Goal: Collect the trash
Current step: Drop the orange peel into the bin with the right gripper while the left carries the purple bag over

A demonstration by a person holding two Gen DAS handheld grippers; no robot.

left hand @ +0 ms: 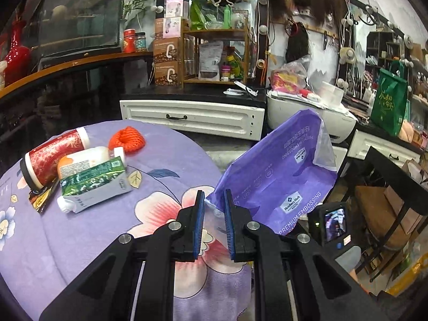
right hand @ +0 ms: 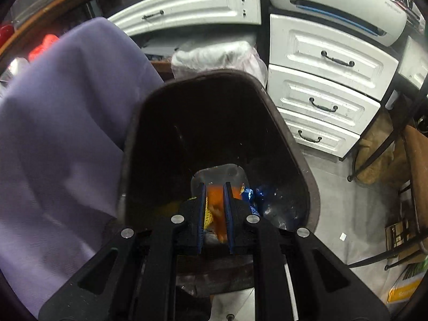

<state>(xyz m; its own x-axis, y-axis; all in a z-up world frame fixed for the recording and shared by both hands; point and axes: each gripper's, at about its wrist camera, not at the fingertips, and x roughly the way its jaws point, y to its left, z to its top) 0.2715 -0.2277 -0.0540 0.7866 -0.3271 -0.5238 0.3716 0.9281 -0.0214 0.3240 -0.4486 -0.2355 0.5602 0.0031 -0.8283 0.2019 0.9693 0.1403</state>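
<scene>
My left gripper (left hand: 214, 195) is above the purple flowered tablecloth (left hand: 165, 160), its jaws partly closed on a corner of a purple Member's Mark tissue bag (left hand: 281, 171), held up past the table's right edge. On the cloth at the left lie a red cylindrical can (left hand: 50, 155), a white bottle (left hand: 88, 160), a green and grey carton (left hand: 96, 184) and a dark wrapper (left hand: 40, 200). My right gripper (right hand: 214, 187) hangs over a dark brown bin (right hand: 214, 123), its jaws closed on an orange piece of trash (right hand: 218, 214). A blue wrapper (right hand: 256, 195) lies inside the bin.
An orange knitted item (left hand: 127, 140) sits on the cloth. White drawers (right hand: 321, 80) and a white printer (right hand: 334, 2) stand behind the bin. The cloth hangs down left of the bin (right hand: 58, 123). A dark chair frame (right hand: 396, 147) stands at the right.
</scene>
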